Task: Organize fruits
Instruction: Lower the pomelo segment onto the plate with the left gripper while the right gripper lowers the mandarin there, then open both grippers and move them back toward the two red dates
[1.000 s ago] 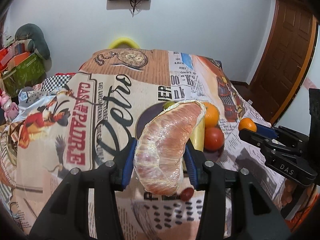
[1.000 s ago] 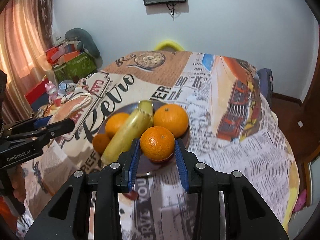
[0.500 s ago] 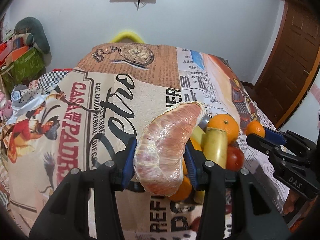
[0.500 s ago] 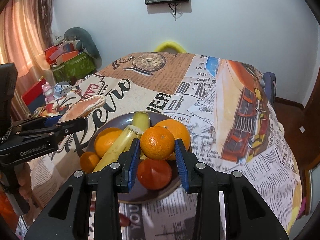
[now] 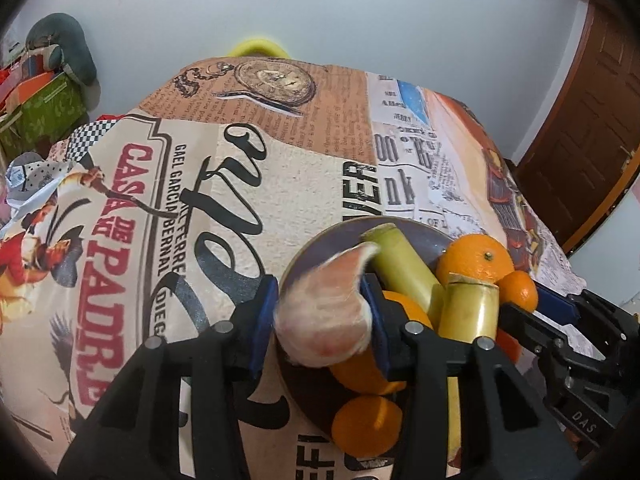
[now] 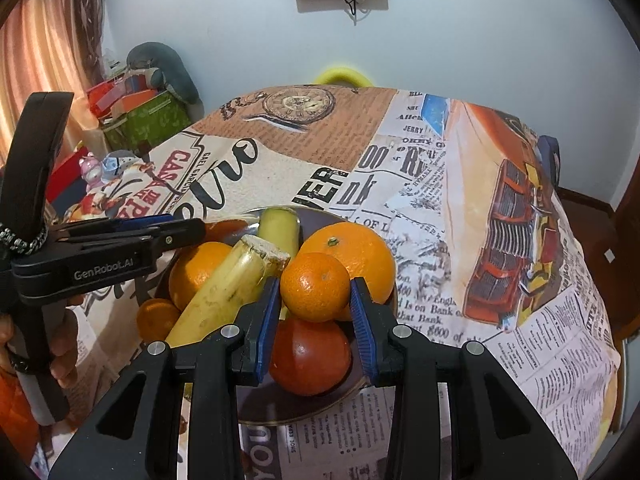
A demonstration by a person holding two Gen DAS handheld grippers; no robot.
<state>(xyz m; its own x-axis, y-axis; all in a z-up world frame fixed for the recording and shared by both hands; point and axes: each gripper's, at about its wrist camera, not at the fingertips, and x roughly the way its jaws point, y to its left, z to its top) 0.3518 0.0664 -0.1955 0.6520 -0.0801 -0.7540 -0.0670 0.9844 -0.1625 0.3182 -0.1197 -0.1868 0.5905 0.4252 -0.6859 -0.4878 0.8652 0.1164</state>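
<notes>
Fruits mostly piled on plate (image 6: 362, 394) | left gripper (image 5: 322, 318) clamping pomelo wedge (image 5: 320, 320) over plate | right gripper (image 6: 314, 308) pinching small orange (image 6: 315, 286) above tomato (image 6: 310, 354) | just those two drops left, probably

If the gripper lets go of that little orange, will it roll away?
Probably it would roll a bit: the small round orange is smooth and ball-shaped. It hangs over the dark round plate, just above a red tomato, so it would likely bump the piled fruit and settle there. Its firm peel seems unharmed by the right gripper.
</notes>
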